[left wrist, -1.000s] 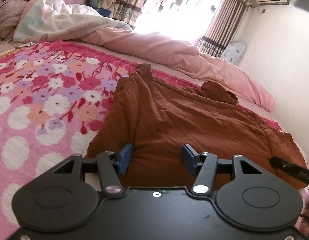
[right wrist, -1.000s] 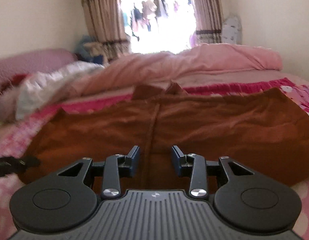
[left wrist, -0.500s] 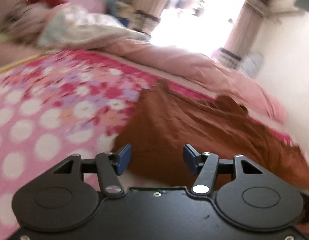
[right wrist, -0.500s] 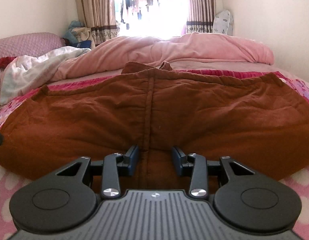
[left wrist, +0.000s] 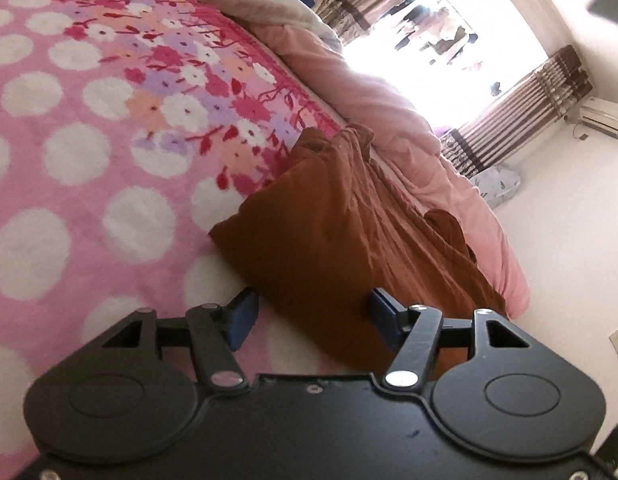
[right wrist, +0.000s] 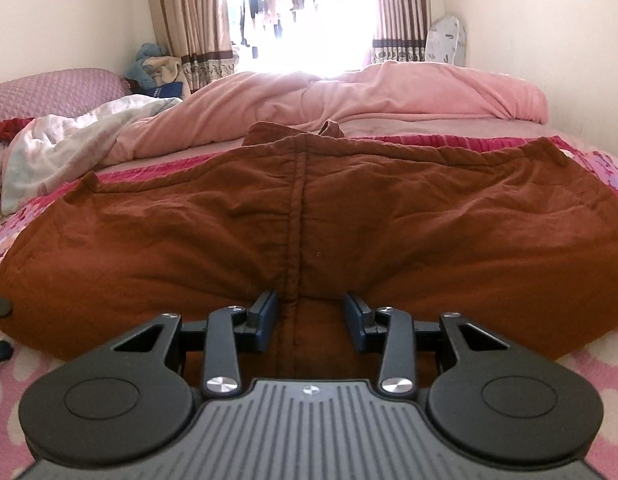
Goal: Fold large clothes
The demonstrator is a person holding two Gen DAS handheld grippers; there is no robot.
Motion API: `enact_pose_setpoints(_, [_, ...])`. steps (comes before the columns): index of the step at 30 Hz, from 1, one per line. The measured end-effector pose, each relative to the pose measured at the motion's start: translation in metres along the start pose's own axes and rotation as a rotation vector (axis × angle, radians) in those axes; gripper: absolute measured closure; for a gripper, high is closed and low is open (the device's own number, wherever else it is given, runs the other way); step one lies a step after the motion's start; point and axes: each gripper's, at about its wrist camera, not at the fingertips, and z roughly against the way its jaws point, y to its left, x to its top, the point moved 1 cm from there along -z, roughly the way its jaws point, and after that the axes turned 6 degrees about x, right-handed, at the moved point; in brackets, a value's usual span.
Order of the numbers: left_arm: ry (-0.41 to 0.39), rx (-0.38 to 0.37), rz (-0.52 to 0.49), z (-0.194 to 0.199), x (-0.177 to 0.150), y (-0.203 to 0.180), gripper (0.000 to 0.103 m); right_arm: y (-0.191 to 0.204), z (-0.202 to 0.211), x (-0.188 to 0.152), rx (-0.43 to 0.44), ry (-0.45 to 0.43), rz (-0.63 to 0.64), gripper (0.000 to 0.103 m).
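Your garment point(right wrist: 309, 216) lies spread across the bedspread point(left wrist: 89, 140), its centre seam running away from you. Behind it lies the bunched quilt point(right wrist: 349, 96), then the window point(right wrist: 305, 12). A pillow point(right wrist: 49, 92) sits far left; a crumpled blanket point(right wrist: 69, 140) lies before it.

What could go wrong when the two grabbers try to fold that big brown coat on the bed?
The left gripper, whose jaws have just been opening, stands at the brown coat's corner, so it might pinch the flowery blanket too. The right gripper is open around the thick middle seam; the puffy cloth might slip out. Lifted unevenly, the coat may bunch.
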Motion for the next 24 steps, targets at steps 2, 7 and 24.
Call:
enact_pose_setpoints(2, [0.002,-0.004,0.027,-0.007,0.007,-0.001,0.039,0.000,0.000,0.000,0.000,-0.001,0.000,0.058])
enact_pose_setpoints(7, [0.028,-0.021,0.091,-0.023,0.024,0.002,0.037,-0.001,-0.001,0.000,0.003,0.000,-0.008,0.058])
enact_pose_setpoints(24, [-0.020,0.001,0.068,-0.067,0.046,-0.018,0.038,-0.005,-0.002,0.000,0.008,0.009,-0.038,0.058])
